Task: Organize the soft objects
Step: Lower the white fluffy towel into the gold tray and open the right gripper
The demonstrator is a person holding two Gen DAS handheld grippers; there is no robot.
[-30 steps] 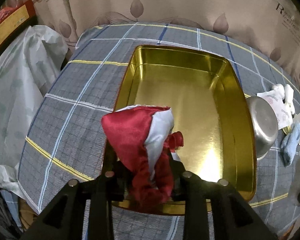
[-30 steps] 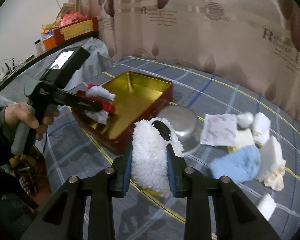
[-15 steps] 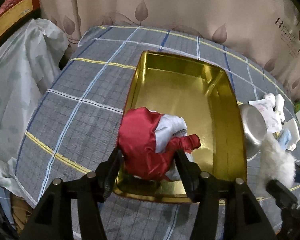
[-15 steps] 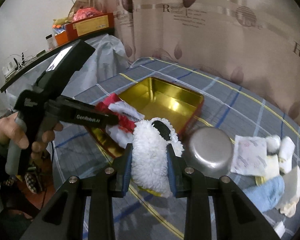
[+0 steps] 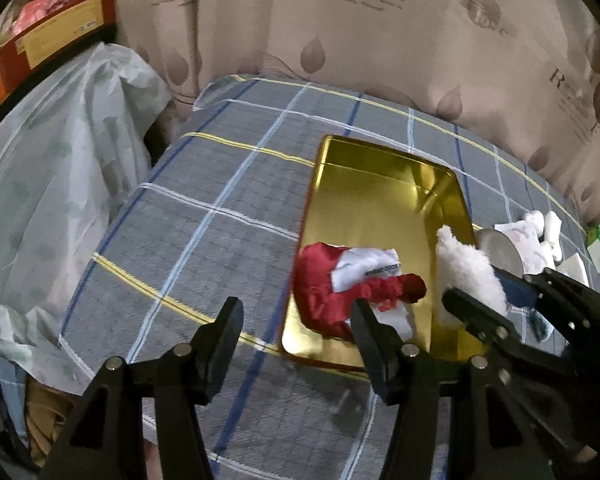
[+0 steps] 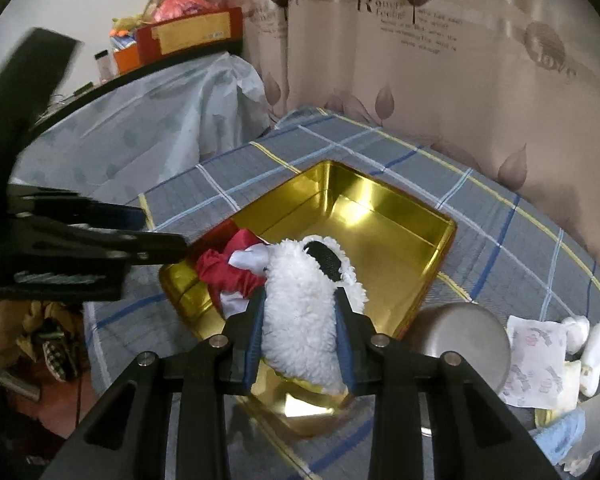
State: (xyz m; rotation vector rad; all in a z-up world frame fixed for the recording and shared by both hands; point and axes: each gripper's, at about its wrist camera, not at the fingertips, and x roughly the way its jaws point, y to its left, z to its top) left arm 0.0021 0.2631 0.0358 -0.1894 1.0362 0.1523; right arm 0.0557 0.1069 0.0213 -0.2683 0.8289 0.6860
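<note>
A red and white satin cloth lies crumpled in the near end of the gold tin on the checked tablecloth. My left gripper hangs above and just left of the cloth, open, with nothing between its fingers. My right gripper is shut on a white fluffy soft item with a black patch, held over the tin's near corner beside the red cloth. In the left wrist view the fluffy item and the right gripper come in from the right.
An upturned steel bowl sits right of the tin. Beyond it lie a printed packet, white soft pieces and a blue cloth. A plastic-covered surface stands to the left, and a curtain hangs behind.
My left gripper opened, left the red cloth in the tin and drew back up and to the left. My right gripper carried the fluffy item leftward to above the tin.
</note>
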